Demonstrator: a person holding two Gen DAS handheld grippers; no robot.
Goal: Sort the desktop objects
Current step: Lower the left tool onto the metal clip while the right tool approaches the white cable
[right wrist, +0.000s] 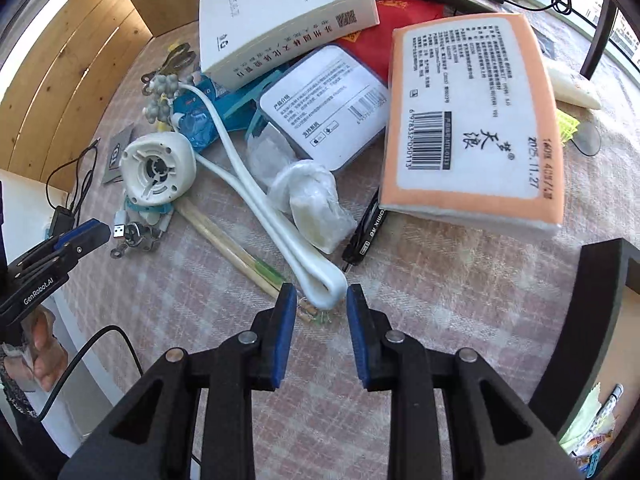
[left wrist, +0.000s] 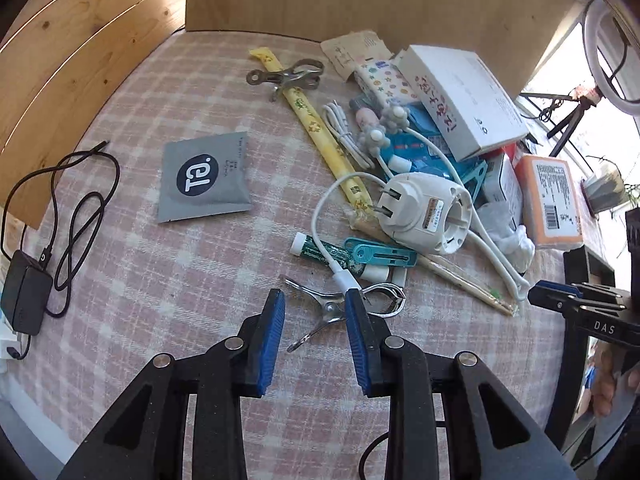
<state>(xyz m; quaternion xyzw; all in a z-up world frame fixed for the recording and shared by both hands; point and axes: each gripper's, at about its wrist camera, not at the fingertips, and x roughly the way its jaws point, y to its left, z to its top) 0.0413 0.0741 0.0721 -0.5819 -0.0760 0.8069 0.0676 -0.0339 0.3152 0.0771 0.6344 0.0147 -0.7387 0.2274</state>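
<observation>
A heap of desktop objects lies on a pink checked tablecloth. My left gripper points down at a metal spring clip on the cloth. Its blue pads stand on either side of the clip without pressing it, and a white USB plug touches the right pad. My right gripper is open around the looped end of a flat white cable. That cable runs back to a round white plug adapter. Each gripper shows at the edge of the other's view: the right gripper and the left gripper.
A grey sachet lies apart on the left, near a black charger with its cord. A white box, an orange tissue pack, a black pen, chopsticks and a plastic wad crowd the right. Wooden panels wall the back.
</observation>
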